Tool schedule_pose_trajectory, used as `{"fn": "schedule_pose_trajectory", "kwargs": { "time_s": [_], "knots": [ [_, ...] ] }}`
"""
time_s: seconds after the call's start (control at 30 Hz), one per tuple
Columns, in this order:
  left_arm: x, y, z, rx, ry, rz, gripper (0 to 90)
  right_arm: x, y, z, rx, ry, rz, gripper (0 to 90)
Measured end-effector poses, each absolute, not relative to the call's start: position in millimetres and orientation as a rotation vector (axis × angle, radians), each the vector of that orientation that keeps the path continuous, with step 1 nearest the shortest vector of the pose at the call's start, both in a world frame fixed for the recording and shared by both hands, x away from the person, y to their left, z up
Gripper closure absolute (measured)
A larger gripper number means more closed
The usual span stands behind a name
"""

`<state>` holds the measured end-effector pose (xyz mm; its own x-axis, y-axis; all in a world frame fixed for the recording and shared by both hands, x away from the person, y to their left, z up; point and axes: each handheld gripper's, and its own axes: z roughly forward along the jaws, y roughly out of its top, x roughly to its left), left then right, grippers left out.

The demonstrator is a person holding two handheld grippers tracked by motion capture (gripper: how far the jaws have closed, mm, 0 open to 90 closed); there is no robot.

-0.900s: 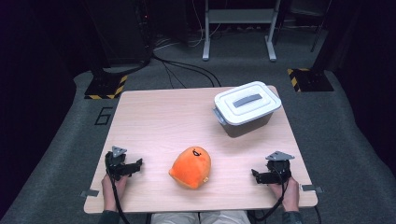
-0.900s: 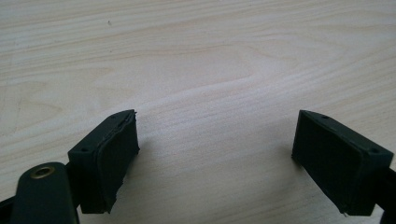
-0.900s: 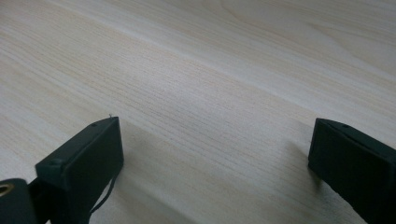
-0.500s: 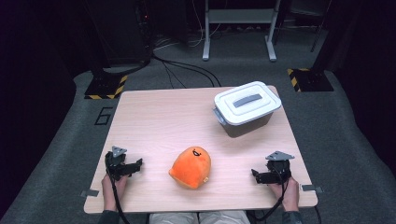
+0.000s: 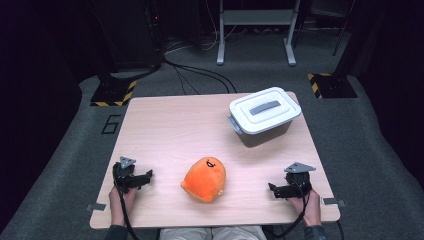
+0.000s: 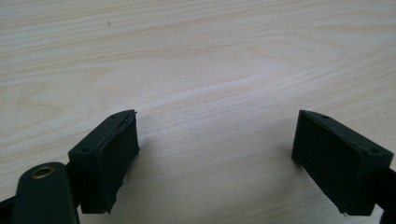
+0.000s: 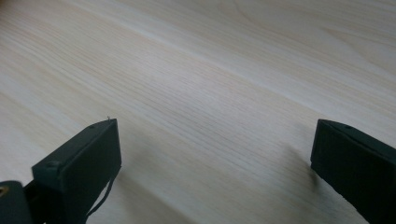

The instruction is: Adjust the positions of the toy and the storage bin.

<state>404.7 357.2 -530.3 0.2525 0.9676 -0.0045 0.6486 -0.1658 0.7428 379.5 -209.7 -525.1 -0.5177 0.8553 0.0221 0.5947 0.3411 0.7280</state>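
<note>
The left gripper is held wide open and empty at the lower left of the table; the right gripper, likewise spread and empty, at the lower right. Between them an orange plush toy is seen; a lidded white box is set upper right.

An orange plush toy is lying near the table's front edge, midway along it; a lidded grey box is sitting near the far right corner.
</note>
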Motion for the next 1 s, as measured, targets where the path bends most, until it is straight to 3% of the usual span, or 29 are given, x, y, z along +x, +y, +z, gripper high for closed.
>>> {"fn": "schedule_pose_trajectory", "kwargs": {
  "time_s": [1.0],
  "knots": [
    [405,357,-531,1.889,1.468,0.649,14.4,373,-125,-471,1.089,2.399,1.092,4.7]
  ]
}}
